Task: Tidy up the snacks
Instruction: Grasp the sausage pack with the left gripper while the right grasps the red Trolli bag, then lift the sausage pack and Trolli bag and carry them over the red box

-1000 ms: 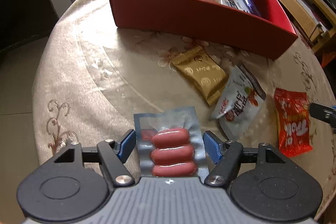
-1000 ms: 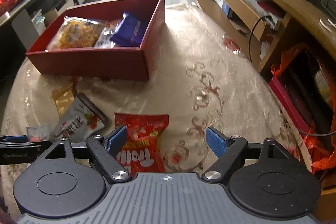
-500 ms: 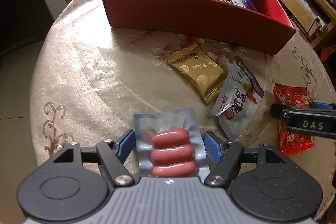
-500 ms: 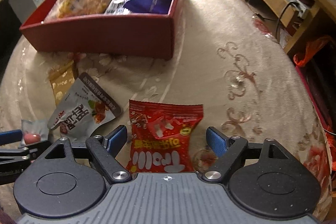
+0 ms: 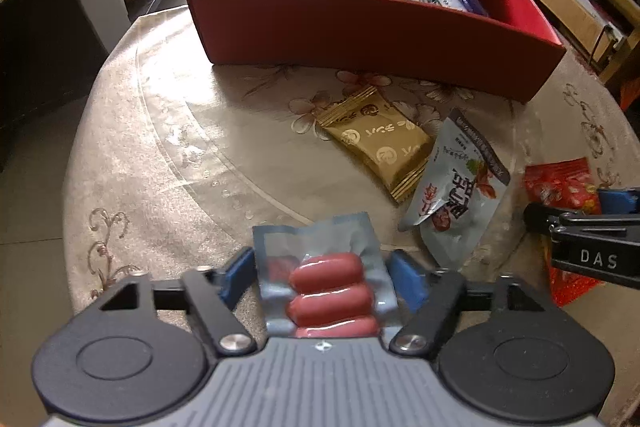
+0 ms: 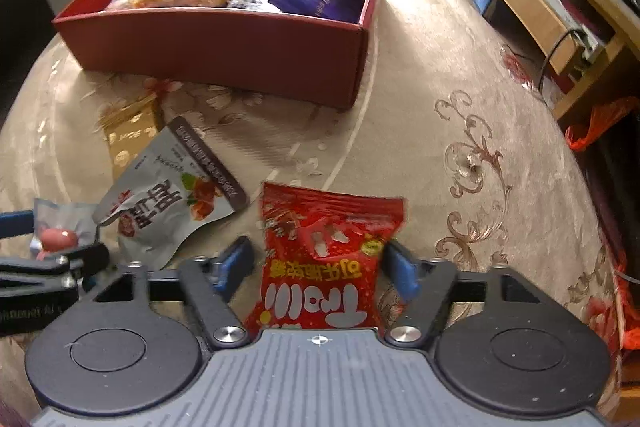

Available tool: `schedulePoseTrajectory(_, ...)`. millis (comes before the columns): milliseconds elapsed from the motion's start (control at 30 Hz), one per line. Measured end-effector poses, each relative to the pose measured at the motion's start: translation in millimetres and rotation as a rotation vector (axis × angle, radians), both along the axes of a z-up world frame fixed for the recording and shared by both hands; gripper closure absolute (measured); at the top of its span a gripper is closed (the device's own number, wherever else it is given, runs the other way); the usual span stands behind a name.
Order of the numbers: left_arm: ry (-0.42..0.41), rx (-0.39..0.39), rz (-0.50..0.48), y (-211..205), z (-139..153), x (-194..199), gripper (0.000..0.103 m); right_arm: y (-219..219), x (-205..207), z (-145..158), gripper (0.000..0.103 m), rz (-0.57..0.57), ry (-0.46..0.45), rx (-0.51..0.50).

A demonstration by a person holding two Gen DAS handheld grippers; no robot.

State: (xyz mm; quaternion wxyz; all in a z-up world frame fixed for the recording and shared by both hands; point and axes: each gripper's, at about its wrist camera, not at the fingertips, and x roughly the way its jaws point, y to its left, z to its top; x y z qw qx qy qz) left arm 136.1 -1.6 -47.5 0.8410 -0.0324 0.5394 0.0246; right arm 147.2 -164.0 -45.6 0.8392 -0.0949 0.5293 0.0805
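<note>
Here the left gripper point(image 5: 322, 269) has its jaws pinching the edges of a sausage pack point(image 5: 326, 277), which lies on the worktop point(image 5: 168, 155) well in front of the red box point(image 5: 360, 31). The right gripper point(image 6: 316, 263) has its jaws closing around a red candy bag point(image 6: 324, 259); the right pad touches the bag's edge, the left pad stands just apart. A grey pouch point(image 6: 172, 199) and a gold packet point(image 5: 378, 143) lie between the box and the grippers. More snacks fill the box.
</note>
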Motion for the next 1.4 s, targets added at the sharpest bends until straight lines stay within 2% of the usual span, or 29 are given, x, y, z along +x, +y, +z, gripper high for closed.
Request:
schedulePoseTrajectory(200,0.003,-0.012,-0.016,-3.8,5.7,-9.8,0.035,-0.6,-13.2,6.3,0.042,0.024,0.014,-0.003)
schedulePoseTrajectory(433,0.003,-0.044,-0.048,-10.0,13.9,-28.8,0.035,2.1,-37.8,18.2,0.043,0.054,0.007,0.03)
schedulePoseTrajectory(633,0.029,-0.037,-0.081,-18.3,7.5,-40.5,0.035,7.2,-57.7,9.6,0.042,0.071,0.047,0.026)
schedulePoseTrajectory(767,0.026,-0.019,-0.088,-21.0,4.9,-43.4,0.034,6.4,-63.4,6.8,0.038,0.06,0.05,0.026)
schedulePoseTrajectory(833,0.023,-0.026,-0.076,-19.2,4.3,-43.1,0.032,5.0,-61.9,6.7,0.03,0.052,0.048,0.032)
schedulePoseTrajectory(900,0.023,-0.018,-0.067,-19.1,3.1,-42.3,0.027,2.0,-58.7,5.8,0.025,0.041,0.045,0.032)
schedulePoseTrajectory(1000,0.017,0.01,-0.073,-22.1,1.6,-42.6,0.025,0.1,-55.1,1.1,0.025,0.034,0.062,0.034)
schedulePoseTrajectory(1100,0.019,0.011,-0.069,-21.6,0.7,-41.5,0.023,2.6,-55.8,0.4,0.028,0.046,0.058,0.012)
schedulePoseTrajectory(1167,0.021,0.015,-0.075,-23.1,1.1,-42.0,0.024,4.2,-56.2,1.3,0.036,0.053,0.059,0.009)
schedulePoseTrajectory(1200,0.019,0.014,-0.078,-23.8,1.5,-42.5,0.027,5.5,-57.3,2.7,0.04,0.059,0.058,0.01)
schedulePoseTrajectory(1267,0.015,0.017,-0.091,-26.1,3.1,-43.5,0.033,9.3,-60.2,4.7,0.041,0.074,0.055,0.0)
schedulePoseTrajectory(1400,0.019,0.011,-0.101,-27.5,5.0,-46.4,0.035,12.8,-64.4,7.5,0.042,0.079,0.04,-0.012)
